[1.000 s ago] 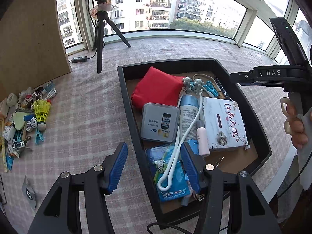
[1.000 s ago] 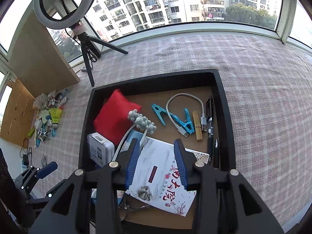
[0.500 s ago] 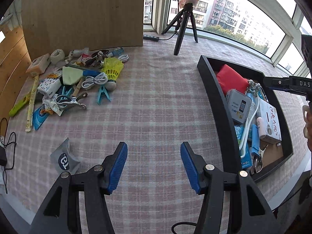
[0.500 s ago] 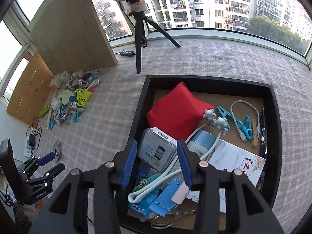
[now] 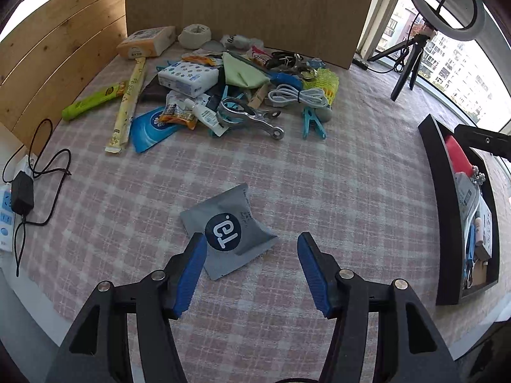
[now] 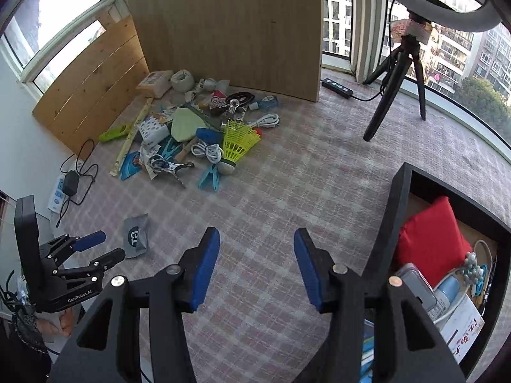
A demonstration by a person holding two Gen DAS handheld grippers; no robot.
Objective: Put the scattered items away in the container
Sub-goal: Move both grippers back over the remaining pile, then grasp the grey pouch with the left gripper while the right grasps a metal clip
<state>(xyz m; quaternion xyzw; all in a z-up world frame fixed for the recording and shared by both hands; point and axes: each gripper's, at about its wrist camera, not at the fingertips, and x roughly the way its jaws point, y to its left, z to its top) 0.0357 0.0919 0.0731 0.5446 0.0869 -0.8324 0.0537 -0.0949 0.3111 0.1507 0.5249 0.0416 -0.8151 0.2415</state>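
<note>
Grey sachet flat on checked cloth, between wide-spread fingers of left gripper. Right gripper wide, empty; only its view shows red pouch fully inside black tray.

Both the left gripper and the right gripper were matte black frames with silver round screw heads, each carrying two blue ribbed fingers, and the left one's body bore white "GenRobot.AI" lettering in the right wrist view.
</note>
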